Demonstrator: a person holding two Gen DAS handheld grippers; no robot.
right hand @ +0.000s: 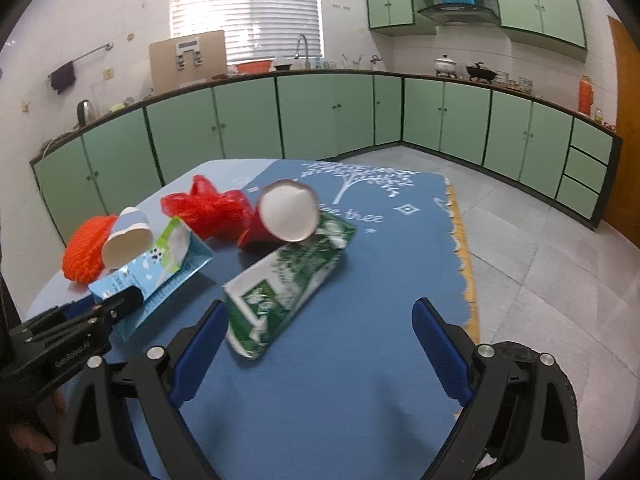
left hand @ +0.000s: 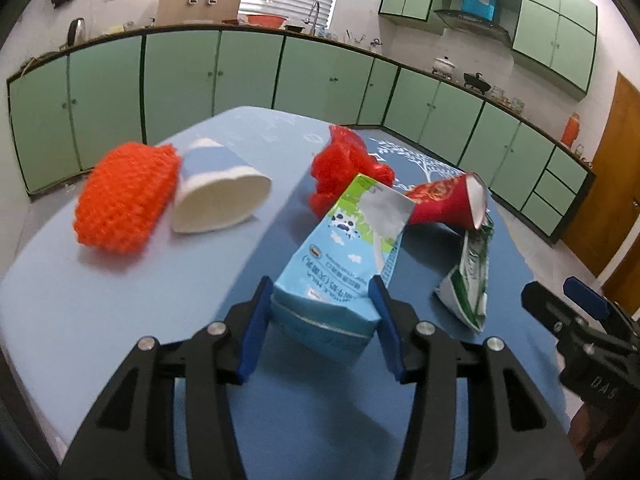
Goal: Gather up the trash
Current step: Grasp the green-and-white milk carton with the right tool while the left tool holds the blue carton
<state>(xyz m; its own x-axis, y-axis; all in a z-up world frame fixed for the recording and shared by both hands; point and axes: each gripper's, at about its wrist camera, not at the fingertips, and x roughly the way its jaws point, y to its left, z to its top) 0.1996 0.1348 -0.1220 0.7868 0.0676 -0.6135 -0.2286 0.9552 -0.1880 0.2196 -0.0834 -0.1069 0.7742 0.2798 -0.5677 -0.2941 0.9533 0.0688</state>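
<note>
My left gripper is shut on the lower end of a light-blue milk carton, with a blue pad pressed on each side; the carton tilts up off the blue tablecloth. In the right wrist view the same carton shows at the left with the left gripper on it. My right gripper stands open low over the cloth. A flattened green carton lies just ahead of it, close to its left finger. A red paper cup lies on its side on the green carton's far end.
An orange foam net, a blue-and-white paper cup on its side and a crumpled red plastic bag lie further back on the table. The cloth's scalloped right edge borders grey floor tiles. Green cabinets line the walls.
</note>
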